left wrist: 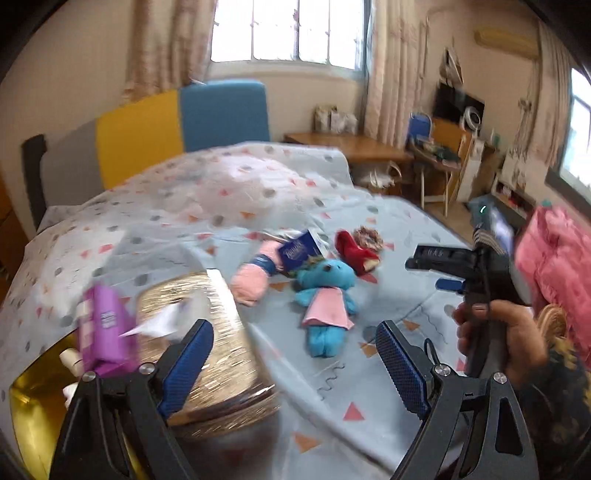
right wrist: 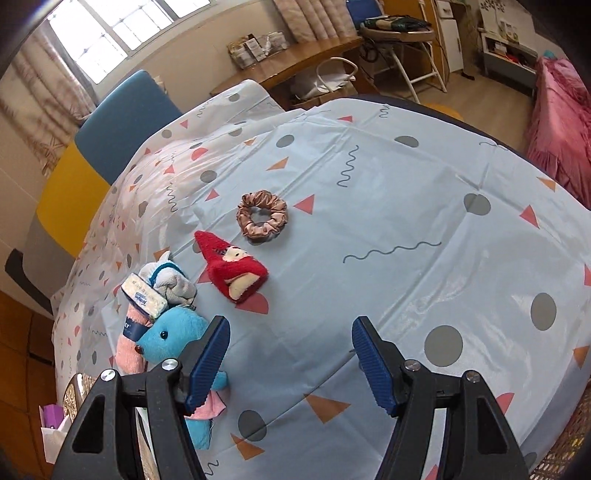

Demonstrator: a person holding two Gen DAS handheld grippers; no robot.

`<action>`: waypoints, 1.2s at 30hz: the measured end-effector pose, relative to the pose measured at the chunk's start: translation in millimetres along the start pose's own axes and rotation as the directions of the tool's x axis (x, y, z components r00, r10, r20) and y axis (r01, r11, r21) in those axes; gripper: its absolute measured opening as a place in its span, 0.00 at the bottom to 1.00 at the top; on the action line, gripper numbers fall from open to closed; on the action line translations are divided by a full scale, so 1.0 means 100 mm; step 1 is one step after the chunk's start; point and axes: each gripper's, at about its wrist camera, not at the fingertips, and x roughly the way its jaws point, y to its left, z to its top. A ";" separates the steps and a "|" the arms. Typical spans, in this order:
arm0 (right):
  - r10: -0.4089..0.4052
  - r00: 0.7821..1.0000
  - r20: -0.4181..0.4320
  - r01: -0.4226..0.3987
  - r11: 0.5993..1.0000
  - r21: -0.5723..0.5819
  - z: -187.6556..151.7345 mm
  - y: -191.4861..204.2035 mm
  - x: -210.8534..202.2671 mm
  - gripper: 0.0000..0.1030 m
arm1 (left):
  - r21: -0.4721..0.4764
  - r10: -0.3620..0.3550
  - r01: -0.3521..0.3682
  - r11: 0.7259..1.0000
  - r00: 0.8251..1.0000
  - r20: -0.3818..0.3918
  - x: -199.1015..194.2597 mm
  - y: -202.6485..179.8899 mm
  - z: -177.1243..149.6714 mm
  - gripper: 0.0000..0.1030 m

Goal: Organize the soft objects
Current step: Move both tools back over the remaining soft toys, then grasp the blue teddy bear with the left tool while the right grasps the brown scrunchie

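Left gripper (left wrist: 295, 363) spread wide, holding nothing; blue plush toy (left wrist: 325, 295) lay just ahead between its fingers on patterned bedsheet (left wrist: 388, 369). Gold box (left wrist: 207, 350) sat beside left finger, purple pack (left wrist: 105, 325) further left. Right gripper (right wrist: 290, 360) also wide, empty; blue plush touched its left finger. Right view alone clearly showed red plush (right wrist: 231, 267) and pink scrunchie (right wrist: 262, 216).

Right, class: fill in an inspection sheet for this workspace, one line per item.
Surface: bed sheet, pale blue, patterned, wrinkled.
Job's things: blue plush, red plush, scrunchie, pink roll, all lying on the sheet.
Clutter: tissue pack, gold box, purple pack.
Grippers: left gripper and right gripper, jaws open, empty.
Cables: nothing seen on the sheet.
Surroundings: window, desk, folding chair.
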 end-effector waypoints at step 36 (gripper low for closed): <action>0.073 0.997 -0.011 -0.072 0.993 0.099 0.04 -0.18 0.02 0.68 | 0.171 -0.069 0.099 0.980 0.982 -0.178 1.06 -0.63 -0.66 0.32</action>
